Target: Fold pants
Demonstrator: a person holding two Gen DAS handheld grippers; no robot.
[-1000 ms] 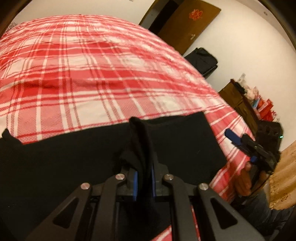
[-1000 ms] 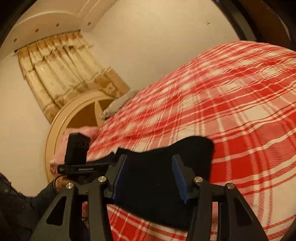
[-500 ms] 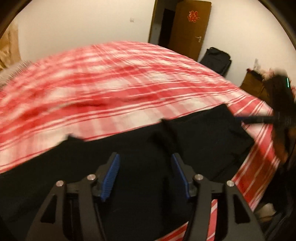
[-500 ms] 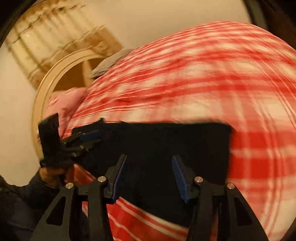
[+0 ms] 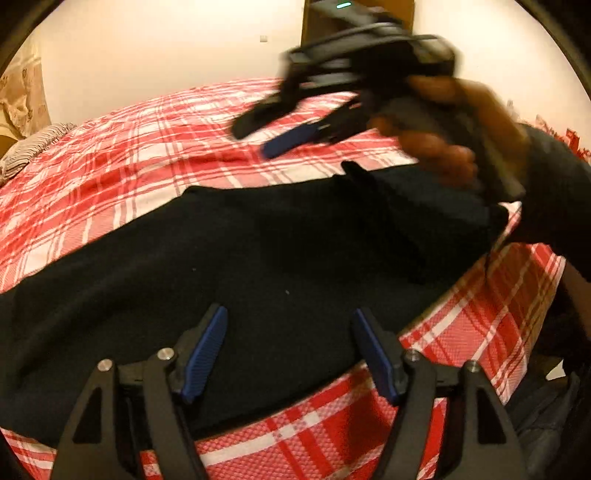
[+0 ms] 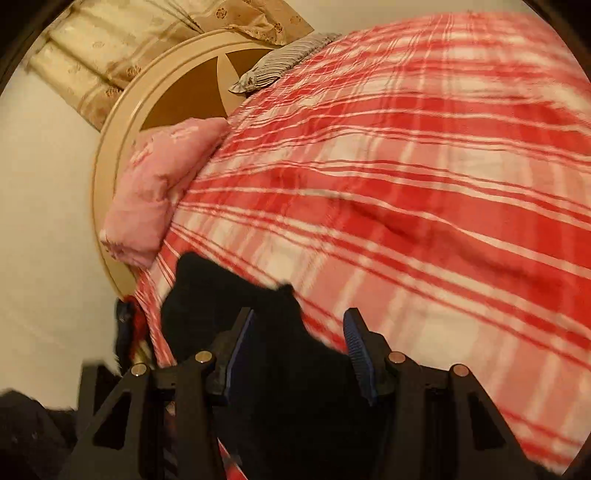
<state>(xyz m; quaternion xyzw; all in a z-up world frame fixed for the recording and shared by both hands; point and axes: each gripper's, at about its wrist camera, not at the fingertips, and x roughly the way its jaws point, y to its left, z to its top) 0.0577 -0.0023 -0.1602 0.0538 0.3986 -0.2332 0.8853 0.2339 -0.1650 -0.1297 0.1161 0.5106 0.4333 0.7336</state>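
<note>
Black pants (image 5: 258, 251) lie flat along the near edge of a bed with a red and white plaid cover (image 5: 147, 147). My left gripper (image 5: 288, 350) is open and empty just above the pants' near edge. My right gripper (image 5: 291, 129), held in a hand, hovers open over the pants' far right part in the left wrist view. In the right wrist view the right gripper (image 6: 297, 354) is open above the black pants (image 6: 221, 295), near their end by the bed's edge.
A pink pillow (image 6: 162, 184) and a striped pillow (image 6: 280, 62) lie against a round cream headboard (image 6: 110, 155). Gold curtains (image 6: 122, 44) hang behind it. The person's dark sleeve (image 5: 554, 199) is at the right. A wooden door (image 5: 314, 22) stands behind.
My left gripper let go of the pinched pants fold and opened. The pants now lie flat. My right gripper moved from the right edge to above the pants, staying open.
</note>
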